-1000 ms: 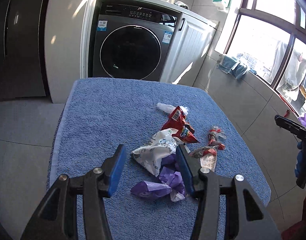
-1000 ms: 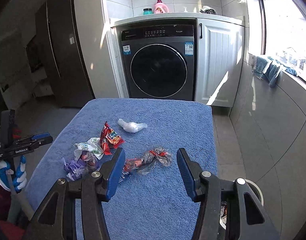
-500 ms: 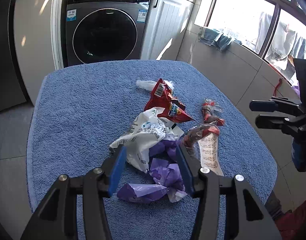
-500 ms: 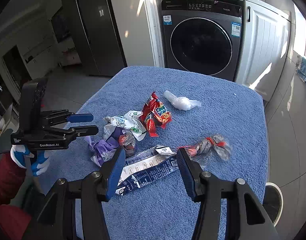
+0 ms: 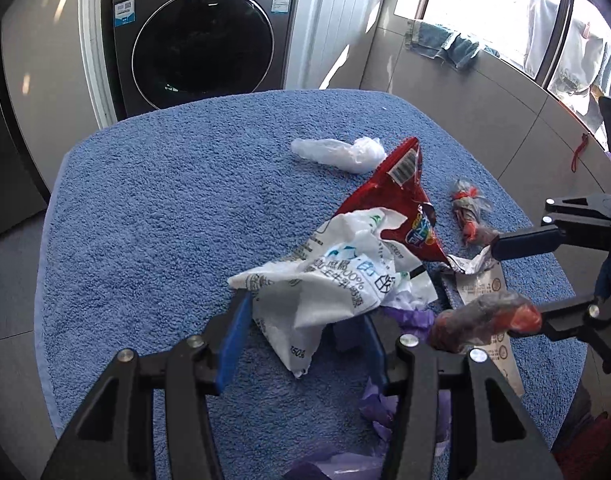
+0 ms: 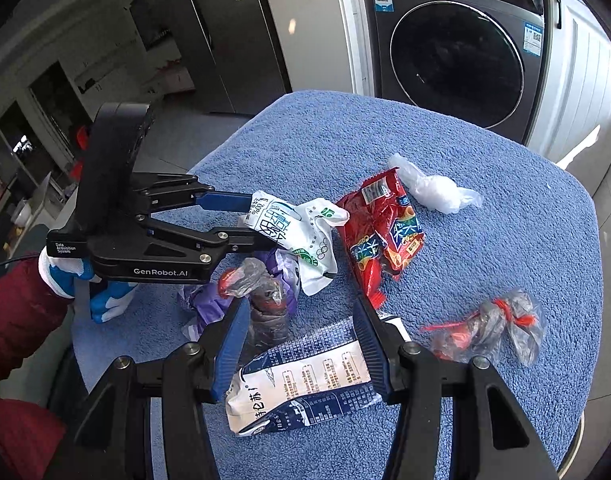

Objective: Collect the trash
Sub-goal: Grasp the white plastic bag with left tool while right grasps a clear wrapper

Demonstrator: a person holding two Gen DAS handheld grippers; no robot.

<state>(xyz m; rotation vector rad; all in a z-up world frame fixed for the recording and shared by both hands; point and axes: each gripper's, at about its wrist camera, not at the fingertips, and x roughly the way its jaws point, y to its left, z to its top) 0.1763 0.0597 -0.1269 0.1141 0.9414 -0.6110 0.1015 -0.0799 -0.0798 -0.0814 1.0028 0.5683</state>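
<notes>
Both tools lower, amid wrappers [image 6: 301, 376]

Background is basically a laundry nook: dark grey front-load washing machine [image 5: 201, 40] tucked beside a white cabinet door [image 5: 337, 20], blue towel [image 5: 165, 216] spread over the table, some denim clothes [image 5: 445, 44] slung on the window ledge, and a tall dark fridge [image 6: 233, 32] off left.
</notes>
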